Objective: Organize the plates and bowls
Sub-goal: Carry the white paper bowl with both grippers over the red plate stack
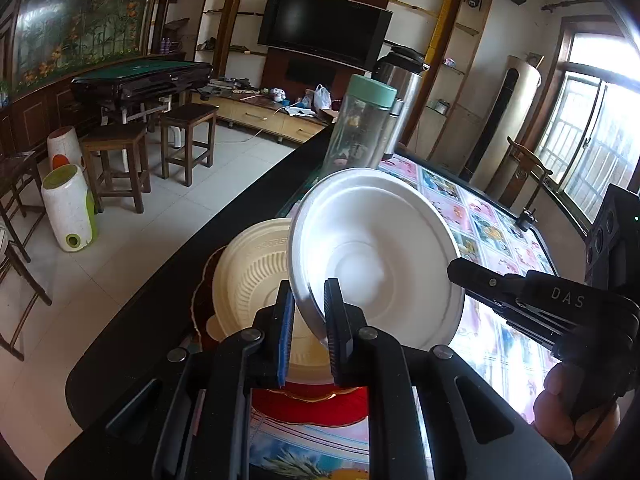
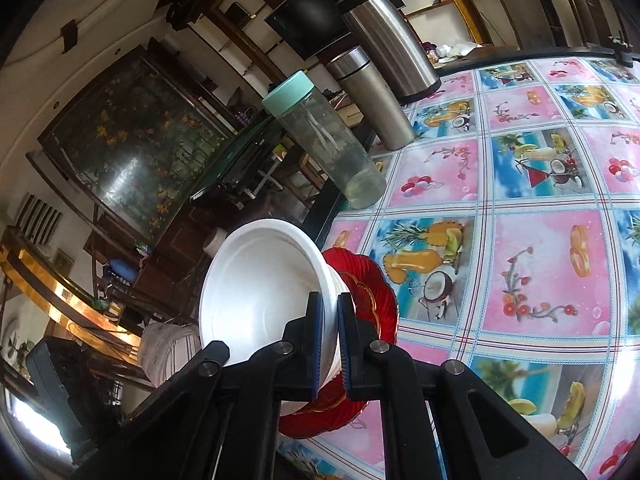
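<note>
Left gripper [image 1: 306,332] clamps a white bowl's [image 1: 376,256] rim, lower centre; right gripper [image 2: 330,340] clamps another bowl [image 2: 260,280].
Keep both bowls level over the red plate [image 2: 370,284] when nesting.

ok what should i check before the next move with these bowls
1. Left gripper clamped on the white bowl rim: ok.
2. Right gripper clamped on a white bowl wall: ok.
3. Both grippers on one bowl, or on two nested bowls: cannot tell.
4. White bowl level: not ok, it is tilted steeply.
5. Landing spot ready: not ok for nesting, the cream bowl lies upside down on the red plate.
6. Clear bottle stands apart from the held bowl: ok.
</note>
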